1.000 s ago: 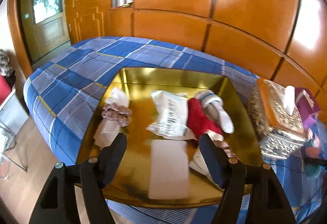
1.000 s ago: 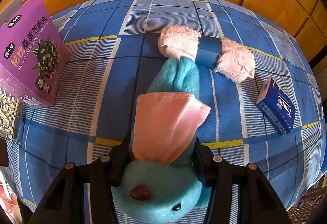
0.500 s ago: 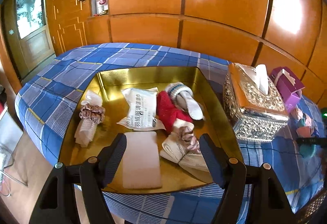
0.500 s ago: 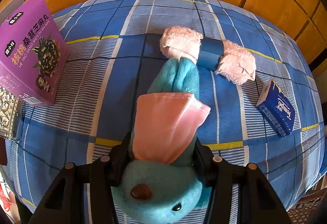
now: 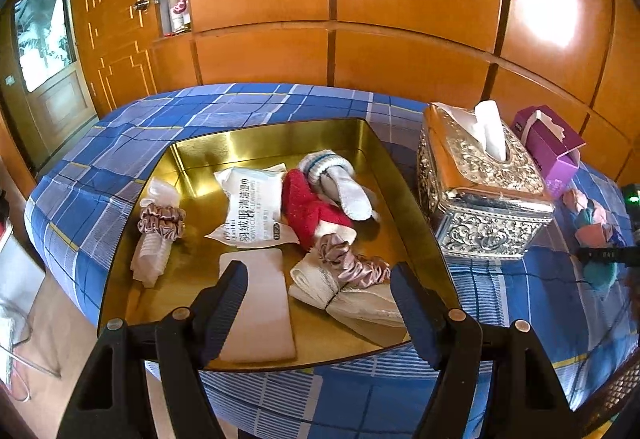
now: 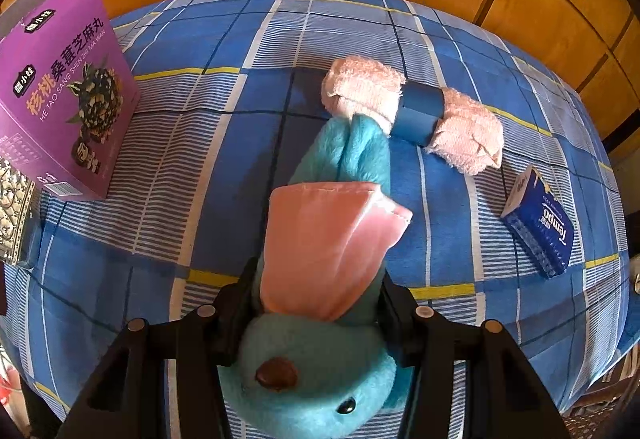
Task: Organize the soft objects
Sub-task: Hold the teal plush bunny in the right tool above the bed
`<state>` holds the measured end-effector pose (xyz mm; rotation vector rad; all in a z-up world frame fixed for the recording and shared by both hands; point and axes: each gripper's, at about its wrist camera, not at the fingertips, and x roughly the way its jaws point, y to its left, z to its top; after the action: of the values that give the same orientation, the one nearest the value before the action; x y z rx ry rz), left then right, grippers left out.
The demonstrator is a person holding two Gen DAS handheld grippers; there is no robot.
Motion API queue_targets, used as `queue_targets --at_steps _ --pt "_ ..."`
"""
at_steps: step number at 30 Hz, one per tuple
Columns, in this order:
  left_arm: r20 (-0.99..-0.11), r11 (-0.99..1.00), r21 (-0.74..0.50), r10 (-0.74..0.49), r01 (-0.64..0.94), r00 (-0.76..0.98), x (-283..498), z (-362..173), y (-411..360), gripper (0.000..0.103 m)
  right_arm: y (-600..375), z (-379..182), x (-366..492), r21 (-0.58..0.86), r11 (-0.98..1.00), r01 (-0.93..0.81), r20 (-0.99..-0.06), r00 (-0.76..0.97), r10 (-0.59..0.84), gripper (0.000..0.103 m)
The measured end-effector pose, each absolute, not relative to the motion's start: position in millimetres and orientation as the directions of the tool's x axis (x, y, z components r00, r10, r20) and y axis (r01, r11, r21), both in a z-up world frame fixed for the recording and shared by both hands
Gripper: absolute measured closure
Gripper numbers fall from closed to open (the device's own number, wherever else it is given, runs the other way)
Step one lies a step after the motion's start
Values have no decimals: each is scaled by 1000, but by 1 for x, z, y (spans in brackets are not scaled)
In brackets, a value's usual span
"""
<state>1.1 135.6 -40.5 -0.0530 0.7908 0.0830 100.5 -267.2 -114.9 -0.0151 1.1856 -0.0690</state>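
My right gripper (image 6: 316, 279) is shut on a teal plush toy (image 6: 316, 371) with a pink ear (image 6: 324, 247), held over the blue plaid cloth. A rolled pink towel (image 6: 412, 115) with a blue band lies just beyond it. My left gripper (image 5: 320, 303) is open and empty above the near edge of a gold tray (image 5: 404, 175). The tray holds a white wipes pack (image 5: 248, 207), a red sock (image 5: 312, 211), a grey sock (image 5: 344, 183), rolled white cloths with pink scrunchies (image 5: 160, 223), and a pale flat pad (image 5: 260, 311).
An ornate silver tissue box (image 5: 484, 191) stands right of the tray, with a purple box (image 5: 552, 147) behind it, which also shows in the right wrist view (image 6: 60, 95). A blue tissue packet (image 6: 540, 219) lies at right. Wooden panels back the table.
My left gripper has drawn back and swung right, so the tray looks smaller and the tissue box has come into view. The right gripper with the plush has barely moved.
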Motion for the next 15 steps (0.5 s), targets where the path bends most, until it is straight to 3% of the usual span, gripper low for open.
queue_targets --at_steps 15 --pt "-724 999 8 38 -46 689 2 -44 119 29 -269 -114 100 -45 998 42 -926 373 -57 51"
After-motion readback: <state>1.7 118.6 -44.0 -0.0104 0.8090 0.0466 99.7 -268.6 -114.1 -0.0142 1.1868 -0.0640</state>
